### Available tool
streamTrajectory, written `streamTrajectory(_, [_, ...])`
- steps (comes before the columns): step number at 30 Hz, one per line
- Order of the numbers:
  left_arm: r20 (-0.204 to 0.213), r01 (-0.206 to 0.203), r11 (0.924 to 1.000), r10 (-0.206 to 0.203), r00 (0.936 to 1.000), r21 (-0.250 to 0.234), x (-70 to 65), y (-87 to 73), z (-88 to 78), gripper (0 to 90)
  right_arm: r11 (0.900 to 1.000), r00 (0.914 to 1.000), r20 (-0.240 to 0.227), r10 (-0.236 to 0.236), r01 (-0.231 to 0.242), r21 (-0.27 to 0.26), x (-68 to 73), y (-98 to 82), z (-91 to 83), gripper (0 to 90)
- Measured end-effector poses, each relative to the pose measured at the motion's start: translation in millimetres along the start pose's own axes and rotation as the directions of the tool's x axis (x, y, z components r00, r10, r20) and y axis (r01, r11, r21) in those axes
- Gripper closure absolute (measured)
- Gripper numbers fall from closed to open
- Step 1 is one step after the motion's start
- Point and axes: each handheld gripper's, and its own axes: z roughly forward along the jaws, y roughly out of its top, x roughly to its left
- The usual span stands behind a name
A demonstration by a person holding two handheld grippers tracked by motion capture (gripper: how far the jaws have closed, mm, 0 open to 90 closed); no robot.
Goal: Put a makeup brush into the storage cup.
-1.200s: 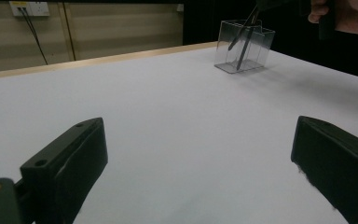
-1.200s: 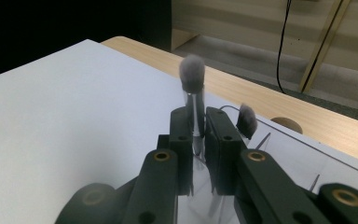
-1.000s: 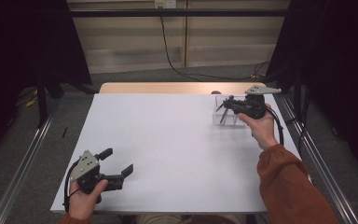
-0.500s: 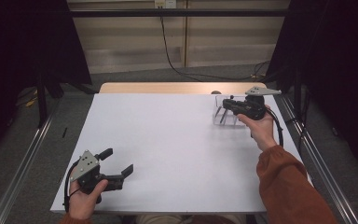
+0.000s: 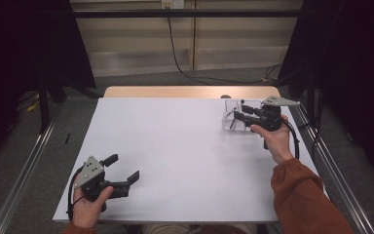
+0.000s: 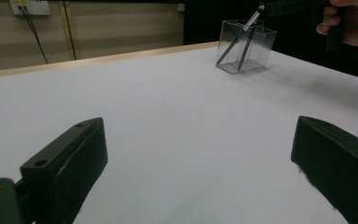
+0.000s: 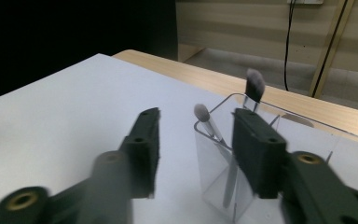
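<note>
Left gripper: nearest the person, at the near left corner of the bench, held in the left hand; its jaws stand spread wide with only bare surface between them, and it grips nothing.
Left gripper view: the two black jaws rise at either side over white bench; the clear holder shows far off, with the other hand above and right of it.
Bench: a white top with a wooden strip along its far edge.
Right sleeve: orange, coming in from the near right and leading up to the right hand.
Right gripper: at the far right of the bench, level with the top of the clear holder; its jaws have just been opening and now stand parted, with no brush pinched between them.
Clear holder: a see-through box standing upright at the far right, near the wooden strip, just under and in front of the right gripper.
Brushes: two stand tilted in the holder, a round pale-tipped brush and a flat dark-tipped brush; in the right gripper view both lie by the right-hand jaw, free of its pad as far as I can tell.
Floor beyond: a black cable trails down the far wall.
</note>
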Motion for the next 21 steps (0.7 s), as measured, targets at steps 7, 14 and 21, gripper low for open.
streamTrajectory(7, [-0.004, 0.011, 0.9999, -0.011, 0.9999, -0.003, 2.2, 1.0, 4.7, 3.6, 0.999, 0.9999, 0.0, 0.012, -0.012, -0.036, 1.4, -3.9, -9.6, 22.4])
streamTrajectory(14, [-0.003, 0.003, 1.0, -0.003, 1.0, 0.0, 3.8, 1.6, 7.3, 3.6, 0.996, 0.9977, -0.01, 0.067, -0.068, -0.05, -0.2, -10.8, -17.5, 1.6])
streamTrajectory(21, [-0.002, -0.012, 0.9998, 0.012, 0.9999, -0.019, 4.1, 2.1, 5.1, 2.7, 0.999, 0.9997, -0.006, 0.024, -0.025, -0.043, 8.7, -17.4, -26.8, 0.0])
